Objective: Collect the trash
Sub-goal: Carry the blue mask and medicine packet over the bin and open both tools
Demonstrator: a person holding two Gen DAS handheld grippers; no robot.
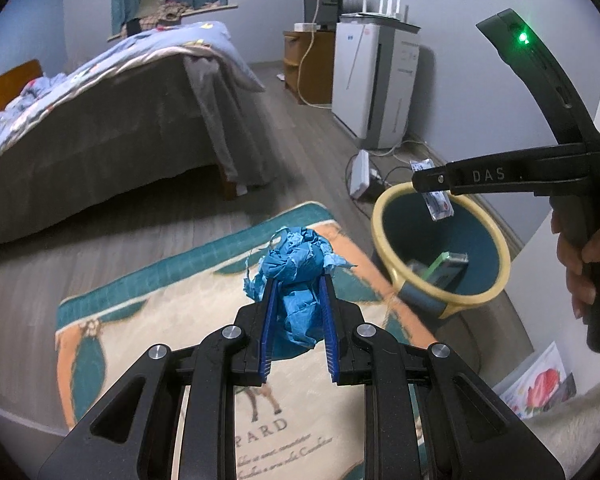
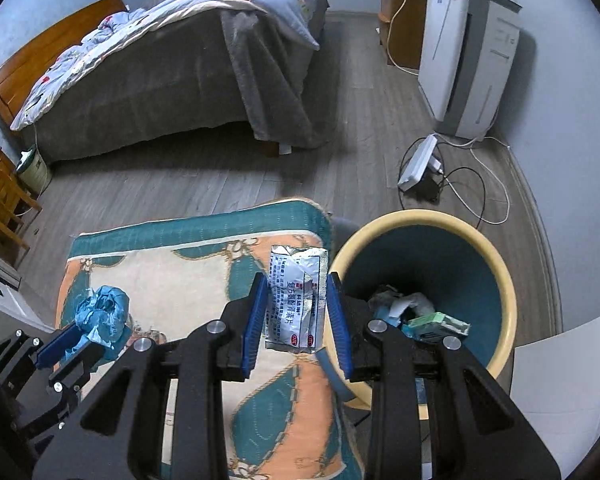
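My left gripper (image 1: pixel 298 280) is shut on a crumpled blue paper ball (image 1: pixel 296 264) and holds it above the rug. It also shows in the right wrist view (image 2: pixel 100 312) at the lower left. My right gripper (image 2: pixel 298 280) is shut on a silver foil sachet (image 2: pixel 296 300) with red print. In the left wrist view the right gripper (image 1: pixel 432 184) holds the sachet (image 1: pixel 438 202) over the rim of the trash bin (image 1: pixel 384 216). The bin (image 2: pixel 508 280) is teal inside with a yellow rim and holds a green box (image 2: pixel 436 322) and crumpled paper.
A patterned teal and orange rug (image 2: pixel 180 272) lies under both grippers. A bed (image 2: pixel 180 92) stands behind it. A white appliance (image 2: pixel 460 60), a power strip (image 2: pixel 418 162) and cables lie on the wood floor near the bin. A wooden chair (image 2: pixel 0 196) is at left.
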